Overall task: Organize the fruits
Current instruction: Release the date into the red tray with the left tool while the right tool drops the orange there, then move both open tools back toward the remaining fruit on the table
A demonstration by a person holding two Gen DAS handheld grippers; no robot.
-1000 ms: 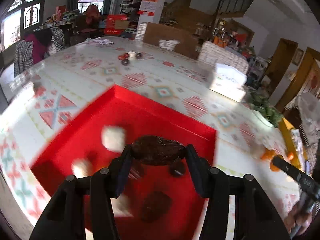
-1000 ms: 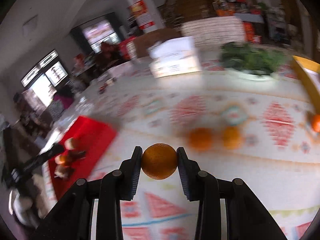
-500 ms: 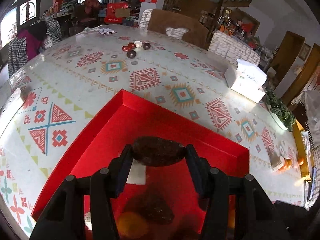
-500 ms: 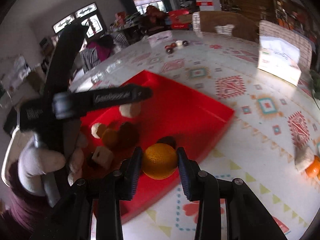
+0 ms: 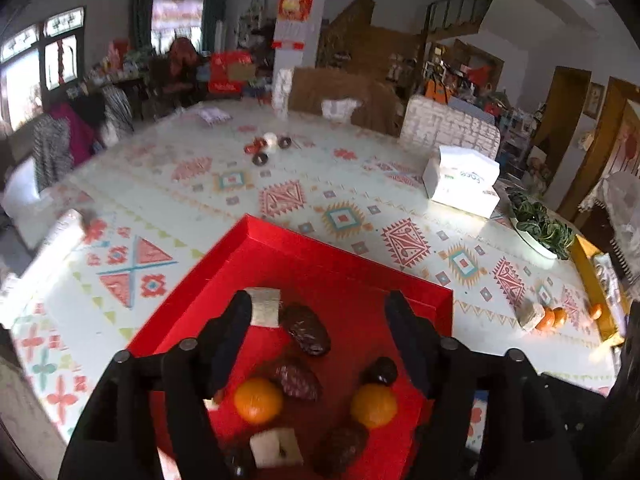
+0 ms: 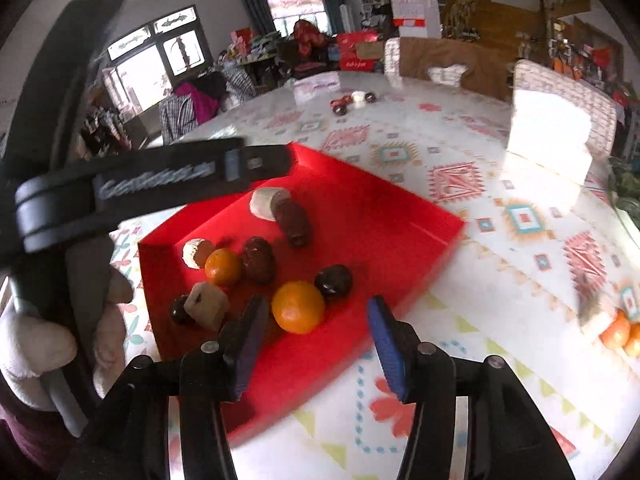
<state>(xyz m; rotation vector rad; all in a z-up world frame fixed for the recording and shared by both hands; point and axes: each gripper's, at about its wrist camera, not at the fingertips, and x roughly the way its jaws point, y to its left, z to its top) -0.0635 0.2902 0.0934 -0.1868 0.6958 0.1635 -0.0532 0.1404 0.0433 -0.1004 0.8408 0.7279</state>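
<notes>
A red tray [image 5: 320,256] [image 6: 400,216] lies on the patterned table and holds several fruits. My left gripper [image 5: 318,312] is open above it, with a dark brown date [image 5: 306,330] lying in the tray between its fingers. Two oranges [image 5: 258,400] [image 5: 374,405] and more dates lie nearer me. My right gripper [image 6: 314,316] is open over the tray's near edge, with an orange [image 6: 298,307] resting in the tray between its fingers. The left gripper's body [image 6: 152,184] crosses the right wrist view at left.
Loose oranges [image 5: 552,318] [image 6: 618,330] and a pale chunk [image 5: 530,312] lie on the table right of the tray. A white tissue box [image 5: 462,180], a plate of greens [image 5: 538,228] and small items [image 5: 266,146] stand farther back.
Both grippers have opened. The left let go of the date and the right let go of the orange; both fruits now lie in the tray.
</notes>
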